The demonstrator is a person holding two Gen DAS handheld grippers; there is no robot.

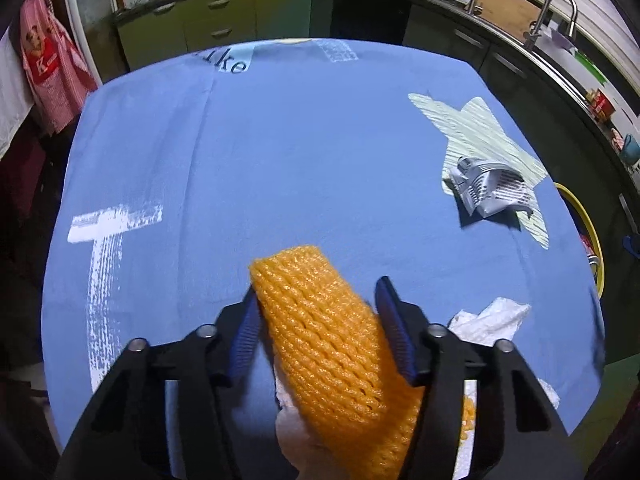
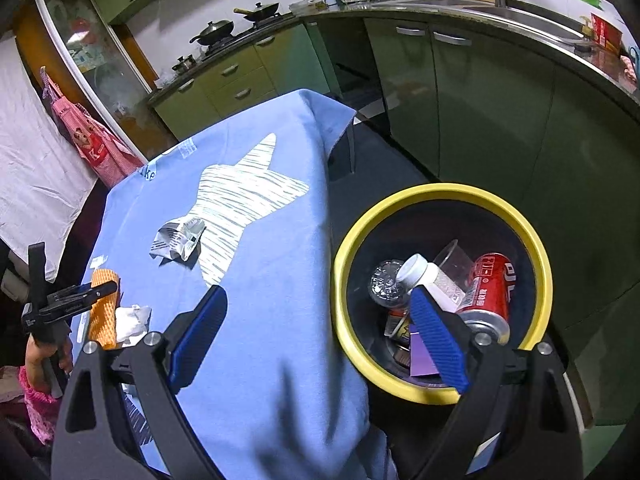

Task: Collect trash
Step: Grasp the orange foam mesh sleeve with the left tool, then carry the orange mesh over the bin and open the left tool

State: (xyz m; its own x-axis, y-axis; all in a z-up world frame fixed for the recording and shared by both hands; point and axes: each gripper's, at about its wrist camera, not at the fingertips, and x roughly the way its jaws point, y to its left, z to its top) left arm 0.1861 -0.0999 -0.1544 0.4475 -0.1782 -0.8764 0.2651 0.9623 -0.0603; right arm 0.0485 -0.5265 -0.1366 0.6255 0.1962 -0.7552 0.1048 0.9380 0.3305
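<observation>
Left gripper [image 1: 316,328] brackets the orange net [image 1: 320,320], jaws not yet closed; its long axis runs along the fingers. Right gripper [image 2: 316,336] hangs open, empty, beside the bin [image 2: 536,240].

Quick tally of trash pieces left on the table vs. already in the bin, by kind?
On table:
Orange foam net, between the left gripper fingers: 1
Crumpled white tissue: 1
Crumpled printed paper: 1
In yellow-rimmed bin:
Red can: 1
White bottle: 1
Clear plastic cup: 1
Others partly hidden, not counted.
Total countable: 6
</observation>
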